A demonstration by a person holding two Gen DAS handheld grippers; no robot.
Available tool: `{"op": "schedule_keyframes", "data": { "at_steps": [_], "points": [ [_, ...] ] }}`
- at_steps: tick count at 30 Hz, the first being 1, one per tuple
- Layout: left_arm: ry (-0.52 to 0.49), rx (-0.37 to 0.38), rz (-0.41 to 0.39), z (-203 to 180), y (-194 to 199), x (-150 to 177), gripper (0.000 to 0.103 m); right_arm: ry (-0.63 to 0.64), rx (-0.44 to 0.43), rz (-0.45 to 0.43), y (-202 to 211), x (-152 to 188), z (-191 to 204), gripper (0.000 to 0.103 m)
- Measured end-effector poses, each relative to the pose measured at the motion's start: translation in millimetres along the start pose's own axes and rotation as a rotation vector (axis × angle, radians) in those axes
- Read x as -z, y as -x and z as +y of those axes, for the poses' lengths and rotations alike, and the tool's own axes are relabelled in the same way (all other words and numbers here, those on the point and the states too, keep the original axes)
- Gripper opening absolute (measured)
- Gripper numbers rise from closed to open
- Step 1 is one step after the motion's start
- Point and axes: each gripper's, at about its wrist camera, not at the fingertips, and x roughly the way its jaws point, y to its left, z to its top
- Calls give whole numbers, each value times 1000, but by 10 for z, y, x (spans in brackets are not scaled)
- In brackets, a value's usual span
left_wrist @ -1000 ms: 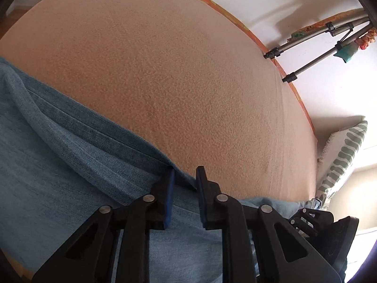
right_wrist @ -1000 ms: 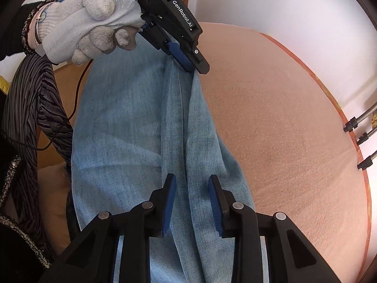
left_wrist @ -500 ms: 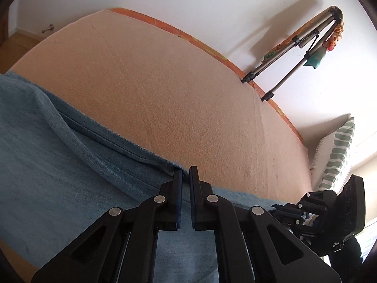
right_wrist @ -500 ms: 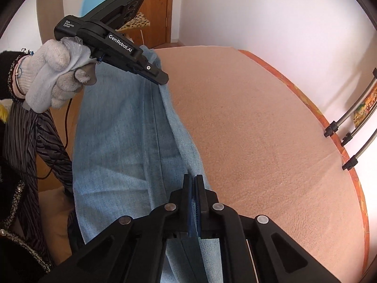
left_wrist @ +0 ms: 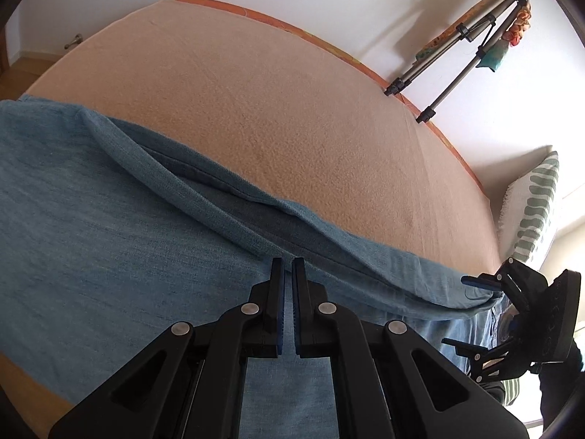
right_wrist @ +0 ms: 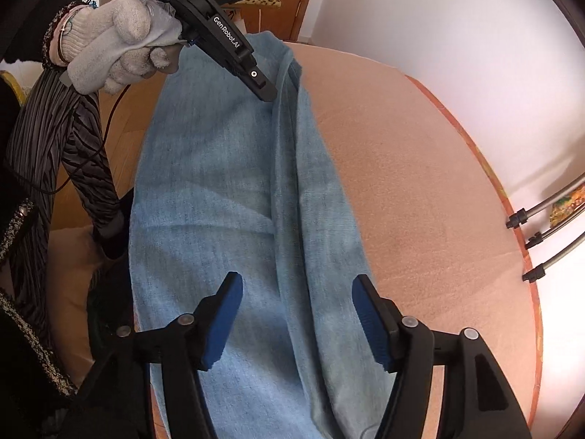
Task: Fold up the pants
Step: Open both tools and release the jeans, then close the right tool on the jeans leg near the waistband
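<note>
Pants (right_wrist: 234, 190), light blue denim, are laid flat on the bed (right_wrist: 420, 183), along the near edge of the peach cover, with the legs stacked one on the other. The long axis is seen running from the right claw (right_wrist: 296, 318) away toward the left claw (right_wrist: 268, 93) at the far end in the right wrist view; which end is waist and which is hem cannot be told. A loose ridge of fabric is seen along the edge facing the open bed, so the lengthwise fold is judged done but untidy.

The left claw (left_wrist: 288, 292) is seen drawn together, a thin sliver between the pads, with no fabric pinched. It is held by a gloved hand (right_wrist: 113, 47) just above the far end of the denim. The right claw's jaws have just been opening and are now spread wide above the cloth, denim below them but not pressed.

Step in hand is judged as release after straightening the side edge. Next move is likely a crosswise fold: one end must be gripped at both corners, lifted, and carried over toward the other end, with the ridge smoothed first.

A tripod (left_wrist: 471, 44) and a patterned pillow (left_wrist: 530, 205) are seen beyond the bed.
</note>
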Motion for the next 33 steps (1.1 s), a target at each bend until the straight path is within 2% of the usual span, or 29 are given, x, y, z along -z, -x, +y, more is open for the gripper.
{"op": "schedule_keyframes", "data": {
  "at_steps": [3, 5, 6, 7, 9, 10, 12, 13, 16, 20, 23, 25, 29, 33],
  "points": [
    [-11, 9, -10, 20, 60, -29, 2, 28, 43, 56, -78, 79, -13, 73],
    [-37, -6, -5, 45, 89, -24, 2, 58, 75, 93, -166, 106, -8, 67],
    [-50, -17, 0, 63, 90, -19, 2, 68, 94, 110, -217, 116, -18, 49],
    [-53, -21, 5, 88, 82, -21, 2, 62, 92, 130, -266, 123, -65, 26],
    [-46, -28, 0, 131, 51, -47, 2, 15, 52, 128, -292, 132, -263, 25],
    [-50, -33, -8, 137, 28, -77, 3, -3, 90, 133, -318, 115, -378, 25],
    [-70, -53, -30, 132, -23, -146, 3, -71, 187, 139, -347, 73, -673, 31],
    [-75, -51, -38, 128, -48, -177, 3, -123, 226, 135, -316, 70, -844, 42],
    [-81, -39, -43, 112, -113, -248, 5, -216, 311, 124, -149, 148, -1209, 51],
    [-129, -18, -26, -6, -275, -297, 5, -314, 301, 102, 120, 398, -1409, 63],
    [-155, -1, -16, -113, -391, -303, 5, -419, 299, 117, 313, 754, -1560, 65],
    [-165, 41, -5, -215, -427, -272, 5, -517, 295, 125, 442, 1059, -1632, 66],
    [-255, 115, 7, -604, -454, -105, 5, -751, 268, 119, 695, 1750, -1832, 75],
    [-366, 159, 25, -1000, -499, 64, 5, -966, 164, 69, 773, 2269, -2051, 76]
  ]
}}
